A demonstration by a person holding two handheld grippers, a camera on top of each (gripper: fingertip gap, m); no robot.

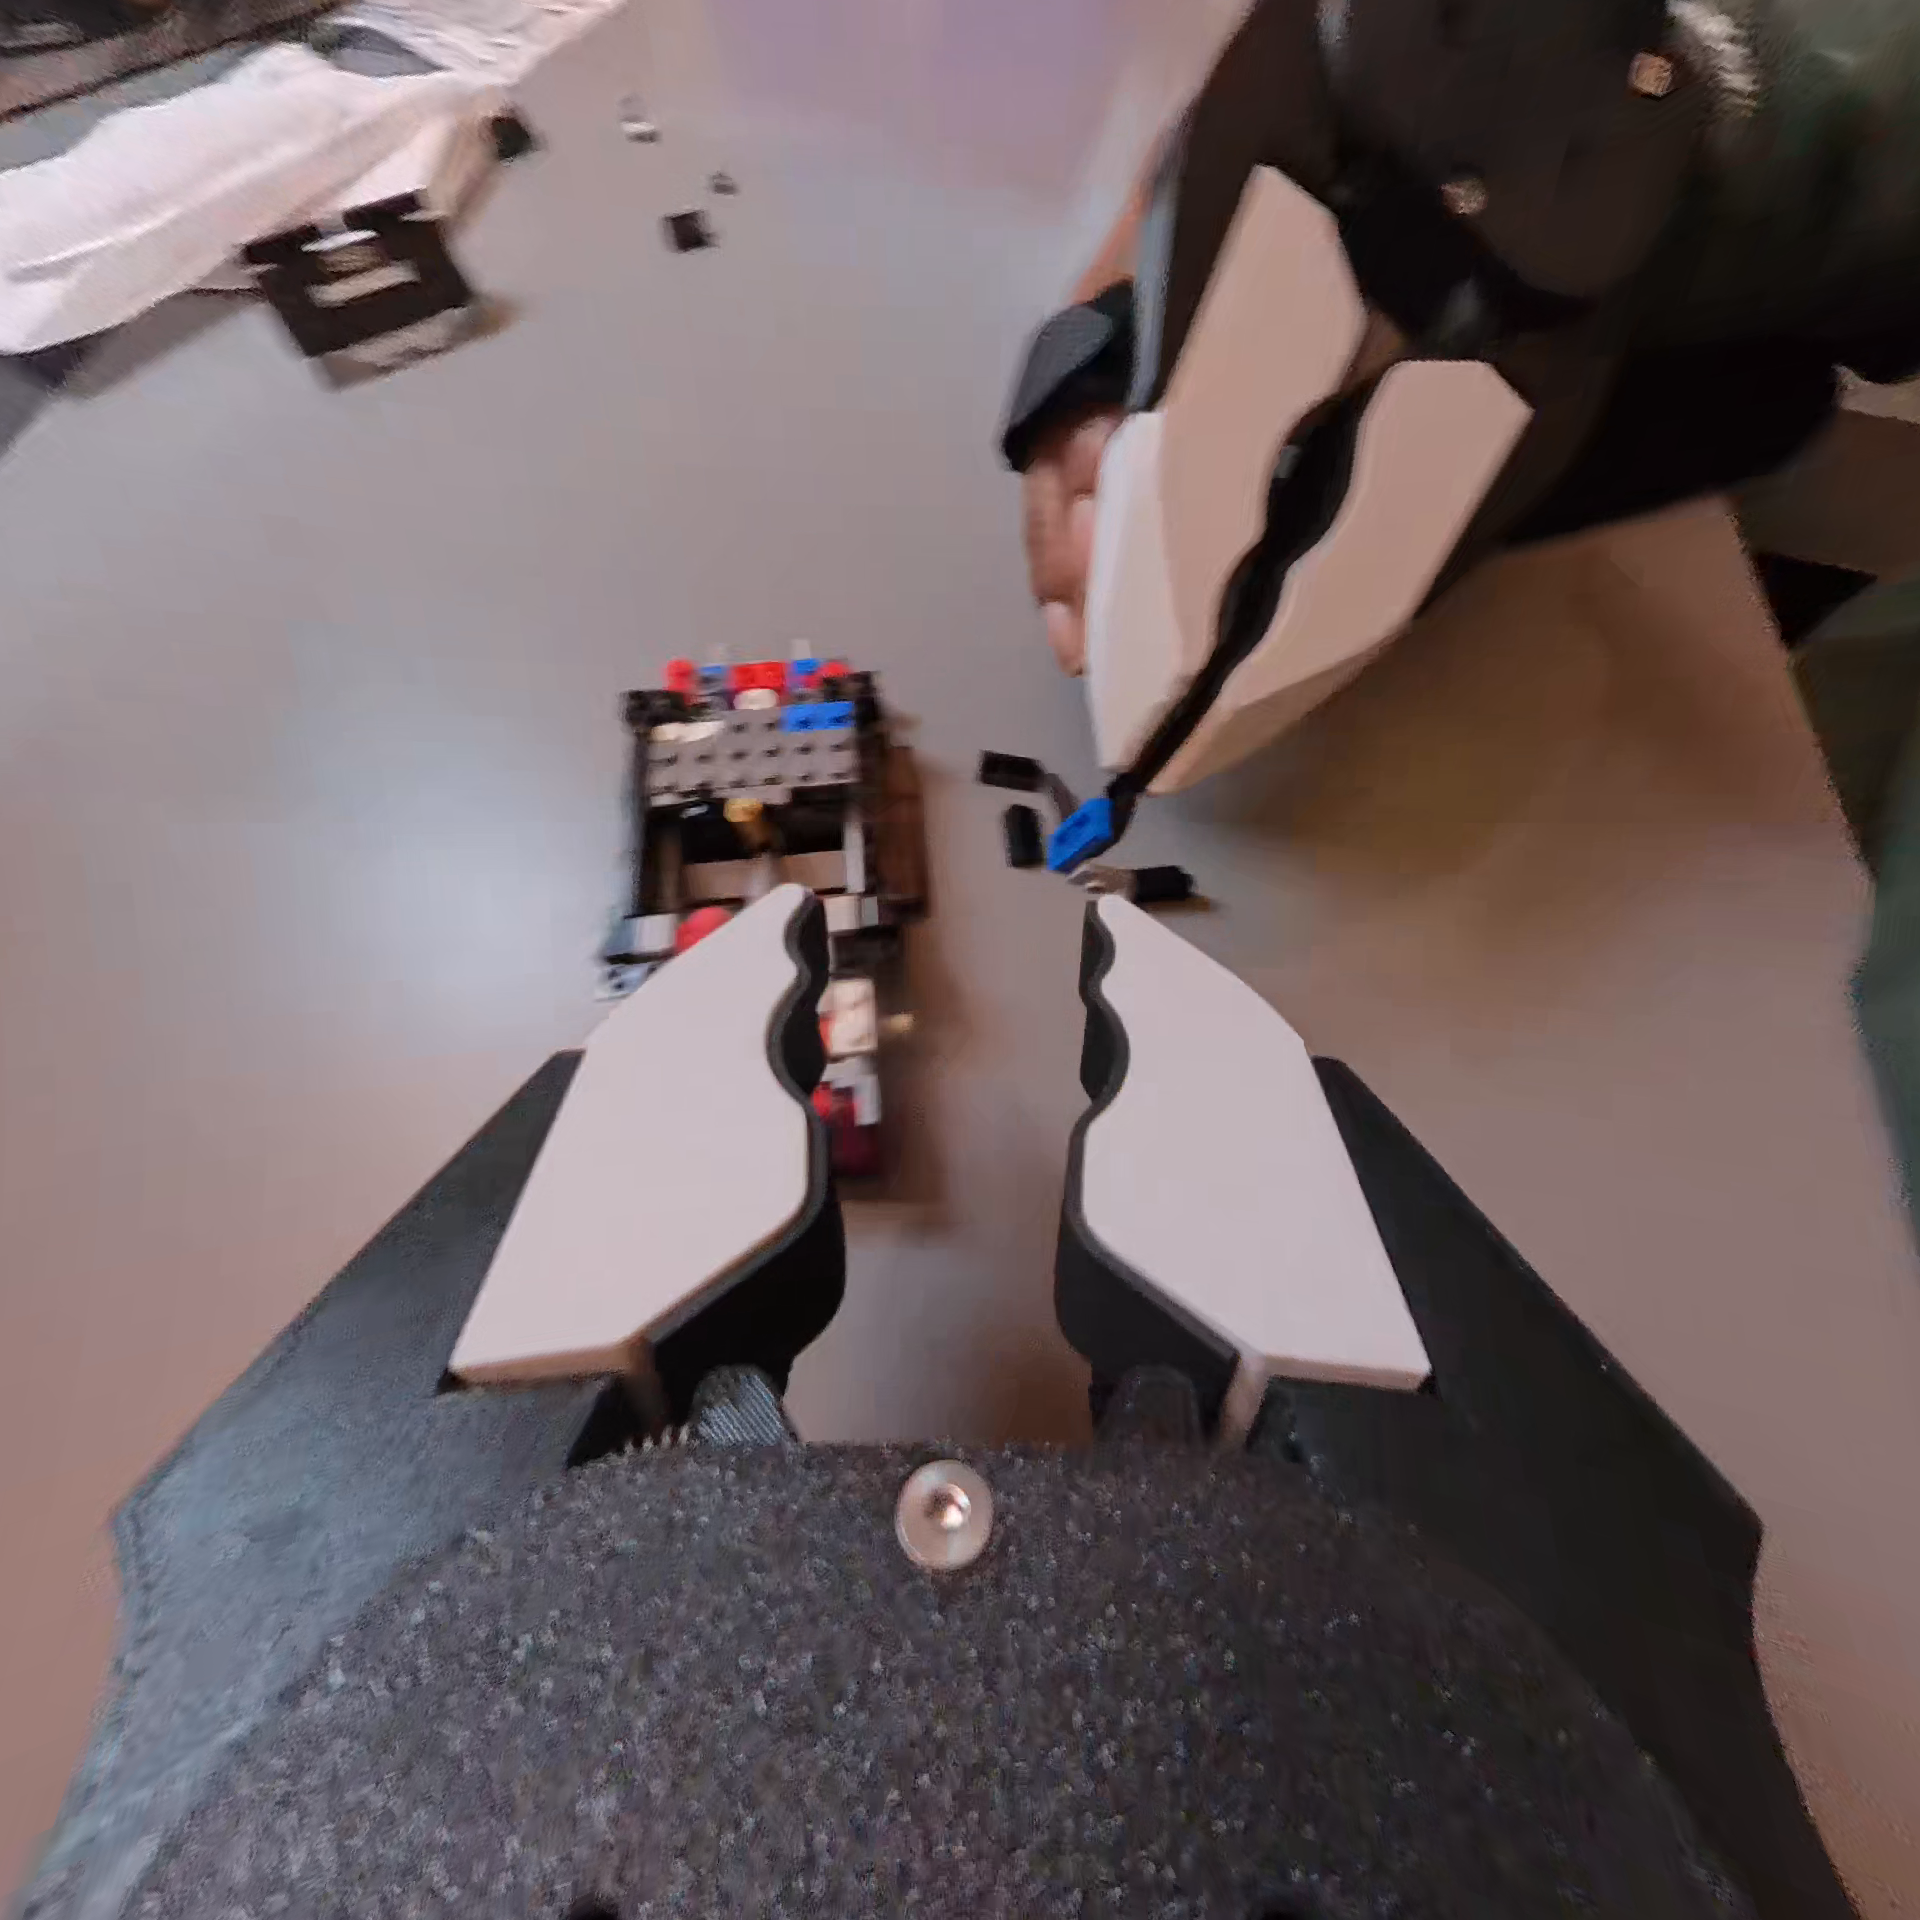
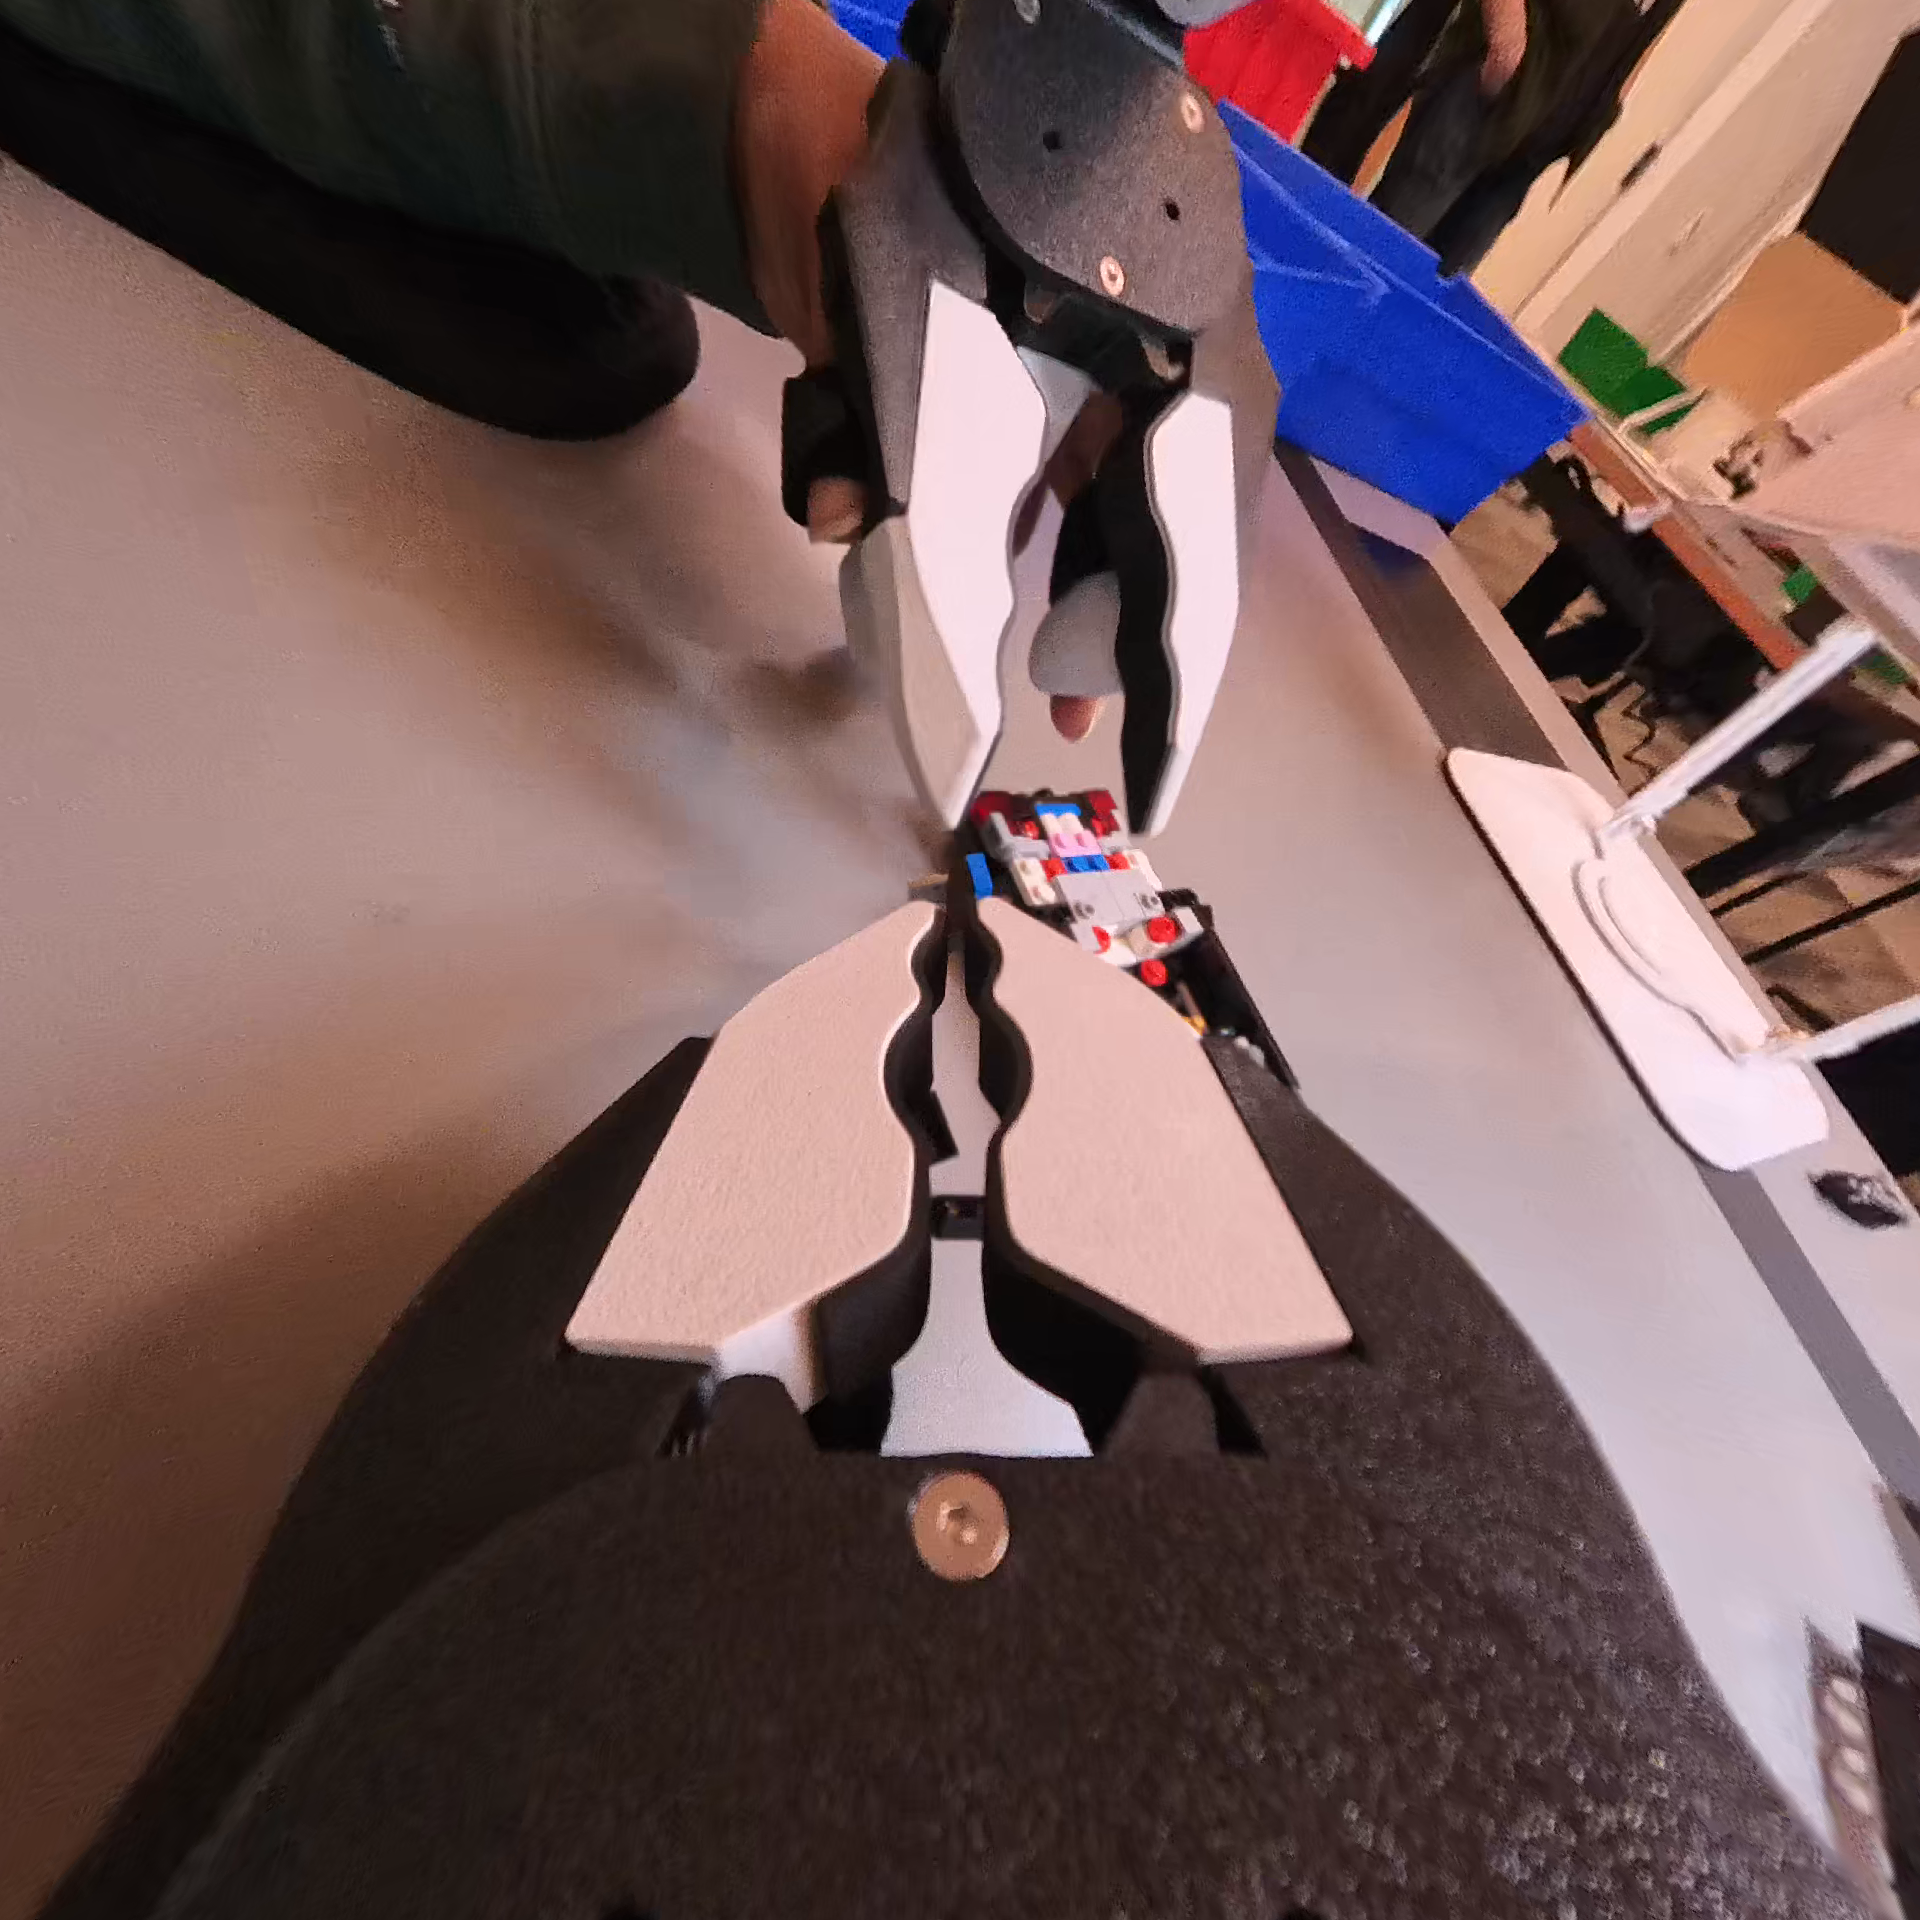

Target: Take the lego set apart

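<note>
Left wrist view, near: left gripper [image 1: 951,914] with its 2 white, wavy-edged fingers spread wide, nothing between them, hanging above the grey table [image 1: 364,727]. Pebbled black body and 1 silver screw at the base.

Just beyond its tips lies the lego set [image 1: 764,821]: a long black studded frame with grey plates and red and blue bricks, flat on the table. Beside it, a few loose black pieces [image 1: 1023,800].

Only this view shows the blue brick [image 1: 1081,836], pinched at the tips of the right gripper [image 1: 1127,784], which comes down from the upper corner, fingers closed on it, just above the loose pieces. Farther back: a black square part [image 1: 358,270], scattered small bits and a white cloth [image 1: 187,177].

Right wrist view: right gripper [image 2: 961,920] with fingers nearly meeting; the blue brick cannot be made out here. The lego set [image 2: 1091,894] shows its far end, partly hidden. Beyond, the left gripper [image 2: 1055,821] points down over it. Only here: a white lamp base [image 2: 1621,956] at the table edge and blue bins [image 2: 1382,353] behind.
</note>
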